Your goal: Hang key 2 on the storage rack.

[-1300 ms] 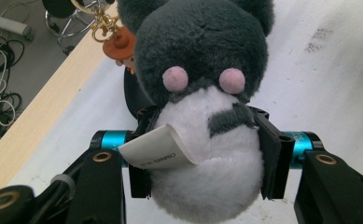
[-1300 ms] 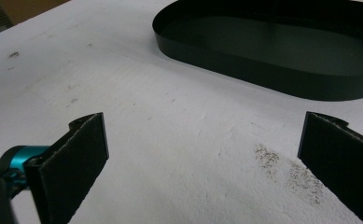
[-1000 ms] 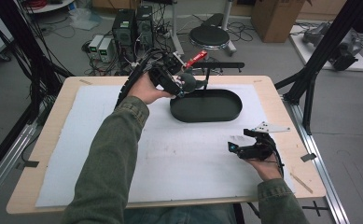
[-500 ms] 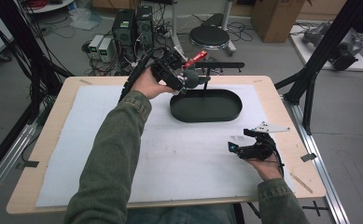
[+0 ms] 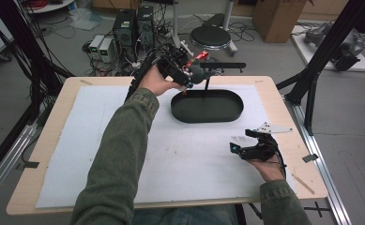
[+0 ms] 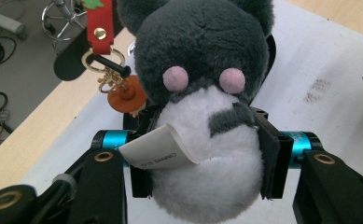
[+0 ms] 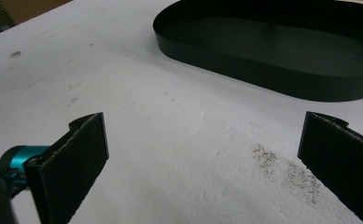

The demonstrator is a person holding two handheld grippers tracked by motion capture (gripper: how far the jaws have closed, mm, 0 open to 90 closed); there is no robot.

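Plush keychain (image 6: 202,70) sits clamped in the left claw (image 6: 205,154), pads pressed into its white belly at half width, grip unchanged over the last second. The change: the left hand has nudged the toy slightly toward 12 o'clock, so in the high view the left claw (image 5: 189,77) now sits nearer the tip of the stand bar (image 5: 227,66). The right hand hasn't moved. In the left gripper view the gold ring (image 6: 105,63) under the red strap (image 6: 99,23) looks threaded on a black peg (image 6: 111,65), with the orange charm (image 6: 125,95) dangling below. Can't tell if the ring is fully seated. Judged: ring is being worked along the bar's end, hanging or unhooking, and the small shift means fine alignment, not transport. Paper label (image 6: 158,149) curls over the left pad, harmless. The toy is at 12 o'clock on the desk (image 5: 283,93), above the far-left rim of the black oval tray (image 5: 207,117), which lies on the white mat (image 5: 77,140). In the way: the stand's upright post (image 5: 207,84) just at 3 o'clock of the toy, and the strap and charm could snag the bar. At 4 o'clock the right claw (image 5: 242,139) rests low over the mat, wide open and empty (image 7: 202,154), well apart from the tray wall (image 7: 263,79). Beyond the desk at 12 o'clock are a stool (image 5: 210,36) and computer boxes (image 5: 124,28), no obstacle.
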